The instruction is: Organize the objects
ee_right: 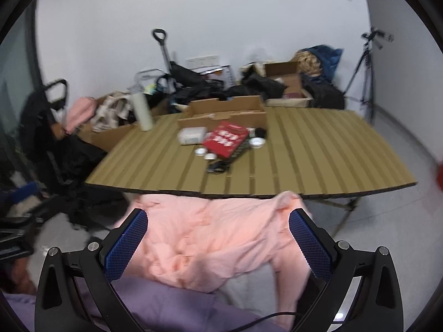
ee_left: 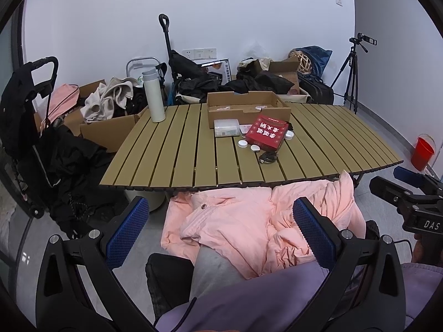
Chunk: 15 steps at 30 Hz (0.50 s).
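Left gripper and right gripper hanging with fingers spread over a pink jacket short of the table, red box lying mid-table, cardboard tray sitting just behind it, white bottle standing far left.

Both grippers share one build — black angular frames with triangular cut-outs, silver round screws at the joints, and blue pads textured in a fine grid. The right gripper carries white "DAS" lettering. A thin black cable trails over lilac clothing — possibly a sleeve.
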Available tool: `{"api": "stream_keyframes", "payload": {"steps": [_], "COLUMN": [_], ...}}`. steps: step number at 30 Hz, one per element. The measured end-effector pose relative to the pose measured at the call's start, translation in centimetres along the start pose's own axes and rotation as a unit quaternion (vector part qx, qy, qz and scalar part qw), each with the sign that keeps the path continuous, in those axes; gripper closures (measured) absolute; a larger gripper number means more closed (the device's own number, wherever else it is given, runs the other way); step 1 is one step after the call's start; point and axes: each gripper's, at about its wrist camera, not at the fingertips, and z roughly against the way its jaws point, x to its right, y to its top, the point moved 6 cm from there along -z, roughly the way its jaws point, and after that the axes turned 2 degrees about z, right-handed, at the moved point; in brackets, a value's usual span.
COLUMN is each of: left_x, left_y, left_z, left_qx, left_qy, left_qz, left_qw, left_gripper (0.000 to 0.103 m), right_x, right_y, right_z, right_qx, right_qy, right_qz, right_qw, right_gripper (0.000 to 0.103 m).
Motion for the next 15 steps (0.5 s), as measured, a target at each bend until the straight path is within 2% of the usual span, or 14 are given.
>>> {"api": "stream_keyframes", "payload": {"steps": [7,15], "left_x": [0.08,0.05], "left_y": [-0.06,-0.05], "left_z": [-0.02,-0.25], "left_qx": [-0.001,-0.007], "left_qy": [0.001,-0.001], "left_qz": [0.000,0.002], "left_qw": [1.0000,1.0000], "left_gripper": [0.000,0.000], "right_x": [-0.88,-0.21], "right_y": [0.09,-0.07], "right_z": [0.17,-0.27], "right_qx": [0.016,0.010], "right_qy": [-0.026,-0.011], "right_qz": [0.035,0.008], "right_qw": [0.999,1.000], "right_gripper": [0.000,0.000]}}
